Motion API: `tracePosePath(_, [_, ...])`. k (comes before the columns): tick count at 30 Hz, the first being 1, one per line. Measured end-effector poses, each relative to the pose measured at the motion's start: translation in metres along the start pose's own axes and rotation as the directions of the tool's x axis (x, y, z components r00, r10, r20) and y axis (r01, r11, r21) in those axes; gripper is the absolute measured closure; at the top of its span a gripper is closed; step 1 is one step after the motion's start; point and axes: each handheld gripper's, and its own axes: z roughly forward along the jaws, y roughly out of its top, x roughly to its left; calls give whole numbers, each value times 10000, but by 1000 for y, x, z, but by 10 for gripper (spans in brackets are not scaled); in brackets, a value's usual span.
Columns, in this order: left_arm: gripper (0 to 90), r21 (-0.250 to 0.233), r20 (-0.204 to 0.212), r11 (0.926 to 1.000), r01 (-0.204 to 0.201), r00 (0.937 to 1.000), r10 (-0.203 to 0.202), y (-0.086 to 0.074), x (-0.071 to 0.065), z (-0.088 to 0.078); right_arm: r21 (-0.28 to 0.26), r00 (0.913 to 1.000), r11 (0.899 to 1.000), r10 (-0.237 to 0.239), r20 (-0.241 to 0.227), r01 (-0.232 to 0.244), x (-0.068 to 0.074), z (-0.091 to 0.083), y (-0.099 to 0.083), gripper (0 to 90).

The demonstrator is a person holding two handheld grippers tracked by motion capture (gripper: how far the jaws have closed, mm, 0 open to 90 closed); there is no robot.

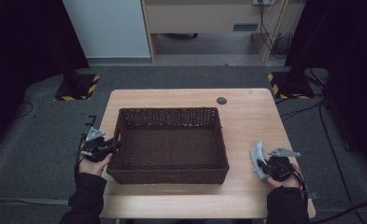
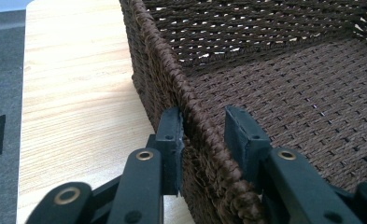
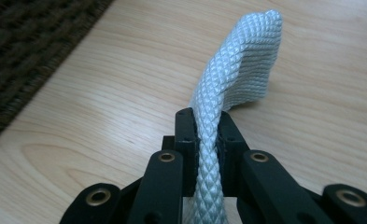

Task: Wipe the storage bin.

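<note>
Cloth (image 3: pixel 237 74) pinched in right gripper (image 3: pixel 208 135), beside basket (image 1: pixel 172 175).

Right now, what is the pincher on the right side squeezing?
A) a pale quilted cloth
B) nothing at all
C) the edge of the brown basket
A: the right gripper has its jaws pressed shut on the pale quilted cloth above the wooden table.

A large dark brown woven wicker basket (image 1: pixel 169 144) sits in the middle of the light wooden table (image 1: pixel 246 116). A pale grey quilted cloth (image 1: pixel 257 158) lies right of it; a small dark round disc (image 1: pixel 222 100) lies behind it.
</note>
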Motion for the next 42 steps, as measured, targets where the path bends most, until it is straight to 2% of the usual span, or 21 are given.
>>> tracePosePath(6, [687, -59, -14, 9999, -89, 10000, 89, 0, -1, -1, -612, 9994, 9981, -128, -324, 107, 5, -4, 10, 828])
tracePosePath(8, [688, -76, 15, 9999, -81, 10000, 81, 0, -2, 0, -1029, 9989, 9946, -207, -428, 162, 6, -5, 16, 828])
tracePosePath(14, [690, -11, 97, 9998, -223, 9997, 223, 1, -9, 2, -1581, 9978, 9869, -411, -516, 324, 7, -4, 30, 828])
tracePosePath(18, [694, 171, -71, 9988, -458, 9989, 459, 3, -17, 3, -1567, 9976, 9869, -469, -511, 383, 7, -1, 37, 828])
tracePosePath(26, [690, 219, 6, 9991, -376, 9993, 376, 5, -19, 5, -1876, 9968, 9811, -587, -543, 475, 12, 3, 56, 828])
tracePosePath(29, [688, 279, 12, 9990, -364, 9993, 363, 5, -19, 6, -1977, 9952, 9782, -769, -599, 637, 15, 7, 65, 829])
tracePosePath(42, [685, 333, -19, 9987, -392, 9992, 392, 6, -19, 6, -2284, 9928, 9708, -928, -757, 733, 26, 37, 107, 832])
